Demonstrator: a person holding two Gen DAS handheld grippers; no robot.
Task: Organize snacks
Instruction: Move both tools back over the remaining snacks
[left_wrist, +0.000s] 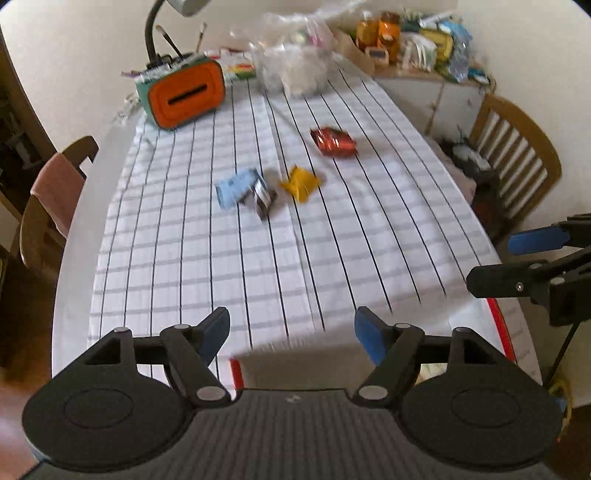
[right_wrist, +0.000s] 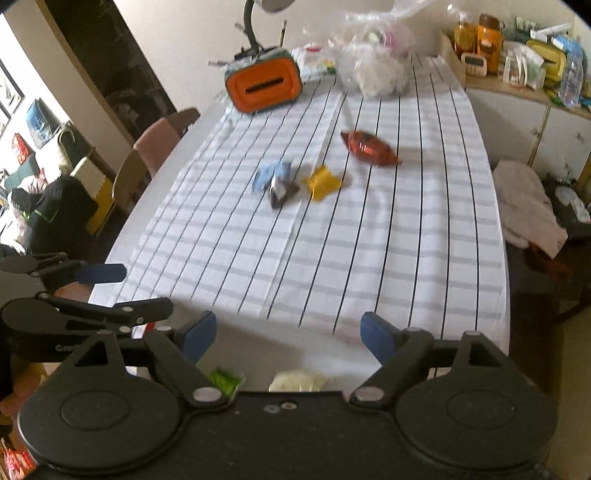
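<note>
Several snack packets lie mid-table on the striped cloth (left_wrist: 258, 266): a red foil packet (left_wrist: 334, 142) (right_wrist: 369, 147), a yellow packet (left_wrist: 301, 182) (right_wrist: 321, 182), a light blue packet (left_wrist: 236, 188) (right_wrist: 269, 175) and a dark packet (left_wrist: 264, 201) (right_wrist: 280, 192) against it. My left gripper (left_wrist: 291, 334) is open and empty over the near table edge, well short of the snacks. My right gripper (right_wrist: 288, 336) is open and empty, also at the near edge. Each gripper shows in the other's view, the right (left_wrist: 517, 258) and the left (right_wrist: 122, 291).
An orange and teal box (left_wrist: 186, 92) (right_wrist: 264, 86) with a slot stands at the far left by a lamp. Clear plastic bags (left_wrist: 295, 55) (right_wrist: 376, 62) sit at the far end. A cluttered sideboard (left_wrist: 417, 48) and chairs (left_wrist: 517, 155) (left_wrist: 55, 199) flank the table.
</note>
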